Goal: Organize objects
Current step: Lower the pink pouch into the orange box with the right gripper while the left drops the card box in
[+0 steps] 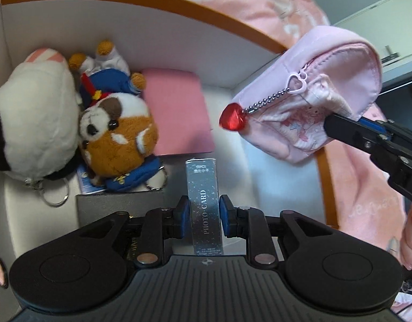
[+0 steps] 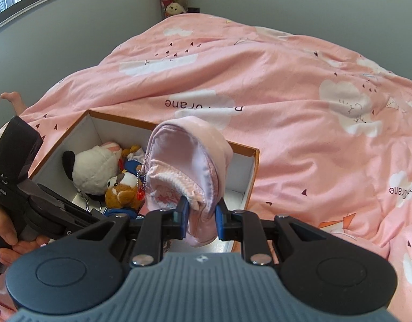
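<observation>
My left gripper is shut on a slim silver box marked PHOTO CARD, held upright low inside the orange-rimmed cardboard box. Both blue pads touch the silver box's sides. My right gripper is shut on the edge of a pink zip pouch, which hangs unzipped over the cardboard box. A red heart charm dangles from the pouch on a ball chain. In the left wrist view the right gripper's finger reaches in from the right.
Inside the cardboard box lie a white-and-black plush, a brown plush in blue clothes, a pink flat item and a dark grey flat case. A pink bedspread surrounds the box. A bare foot shows at the left.
</observation>
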Available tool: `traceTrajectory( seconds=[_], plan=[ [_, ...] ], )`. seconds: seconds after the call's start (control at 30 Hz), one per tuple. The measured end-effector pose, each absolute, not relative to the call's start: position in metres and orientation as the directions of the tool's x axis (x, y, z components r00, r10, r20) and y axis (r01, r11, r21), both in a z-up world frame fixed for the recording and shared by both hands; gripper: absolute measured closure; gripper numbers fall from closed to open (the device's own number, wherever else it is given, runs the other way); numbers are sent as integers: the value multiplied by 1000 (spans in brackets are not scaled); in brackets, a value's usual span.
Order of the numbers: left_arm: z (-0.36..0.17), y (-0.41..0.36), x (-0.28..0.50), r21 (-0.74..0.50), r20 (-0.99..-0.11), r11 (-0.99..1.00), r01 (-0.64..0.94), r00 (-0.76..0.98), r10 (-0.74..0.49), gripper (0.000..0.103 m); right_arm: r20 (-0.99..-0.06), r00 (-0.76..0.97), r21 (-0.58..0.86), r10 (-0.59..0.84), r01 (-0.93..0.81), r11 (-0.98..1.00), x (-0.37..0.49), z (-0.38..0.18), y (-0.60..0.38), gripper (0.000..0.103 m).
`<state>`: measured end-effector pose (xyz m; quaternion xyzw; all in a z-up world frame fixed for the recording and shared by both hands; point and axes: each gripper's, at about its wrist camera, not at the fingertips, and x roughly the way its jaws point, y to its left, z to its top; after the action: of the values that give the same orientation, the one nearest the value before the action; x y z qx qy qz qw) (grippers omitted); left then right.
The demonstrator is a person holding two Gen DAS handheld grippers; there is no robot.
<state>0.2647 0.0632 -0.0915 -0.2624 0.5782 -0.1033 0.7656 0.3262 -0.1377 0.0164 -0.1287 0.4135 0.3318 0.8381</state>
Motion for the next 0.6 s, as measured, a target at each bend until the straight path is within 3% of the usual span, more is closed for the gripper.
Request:
traceTrajectory(
  seconds=[0.13, 0.2, 0.27, 0.47, 0.6],
  plan=[
    [-90, 61, 262, -471, -861, 870, -144, 291, -418, 71, -792, 418, 60, 446, -673, 737, 330, 12, -133, 82],
    [-84, 61, 258, -455, -863, 882, -126, 307, -401, 58, -798, 412, 51, 440, -681, 730, 331, 11, -130, 82],
    [-73, 62, 252, -442, -857, 892, -96, 340, -388, 54, -806, 409, 37, 428, -688, 725, 331, 11, -126, 81],
    [-44, 80, 231, -422, -814, 906, -34, 455, -363, 60, -854, 326, 64, 405, -708, 704, 343, 7, -109, 81],
    [-31, 82, 231, -320, -834, 947, -35, 484, -265, 62, -883, 268, 91, 387, -710, 698, 354, 0, -91, 80]
  ],
)
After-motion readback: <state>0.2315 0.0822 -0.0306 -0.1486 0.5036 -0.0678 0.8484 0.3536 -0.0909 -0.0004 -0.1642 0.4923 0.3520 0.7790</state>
